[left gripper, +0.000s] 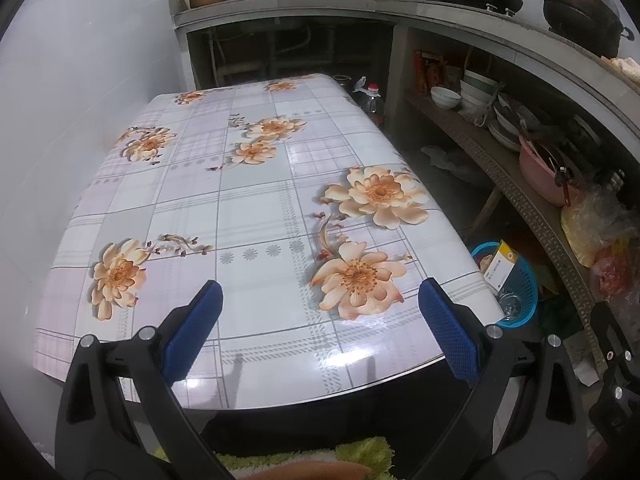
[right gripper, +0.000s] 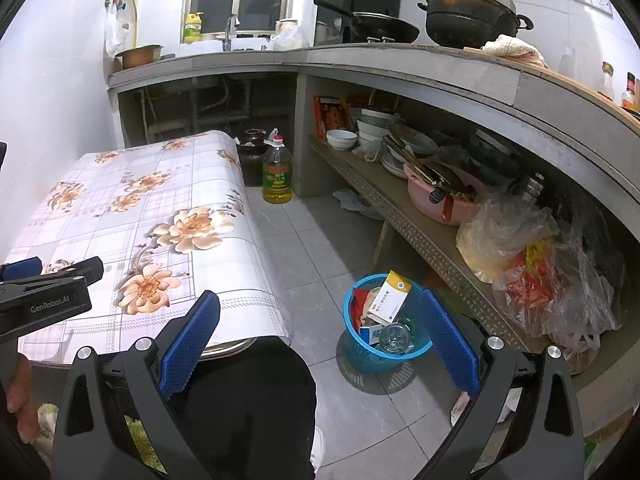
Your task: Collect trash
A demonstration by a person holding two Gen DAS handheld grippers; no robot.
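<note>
A blue plastic basket (right gripper: 384,348) stands on the tiled floor right of the table and holds trash: a white and yellow box (right gripper: 390,296), a small blue box and a clear round piece. The basket (left gripper: 520,284) also shows past the table's right edge in the left wrist view. My left gripper (left gripper: 320,312) hangs open over the near end of the flowered tablecloth (left gripper: 240,208), nothing between its blue pads. My right gripper (right gripper: 318,320) is open too, held above the floor with the basket just inside its right finger. The left gripper's body (right gripper: 44,300) shows at the left of the right wrist view.
A concrete counter (right gripper: 400,64) wraps the back and right, with pots on top. Its lower shelf (right gripper: 400,216) carries bowls, a pink basin and plastic bags. An oil bottle (right gripper: 277,172) and a dark jar stand on the floor behind the table. A dark trouser leg (right gripper: 248,400) is below.
</note>
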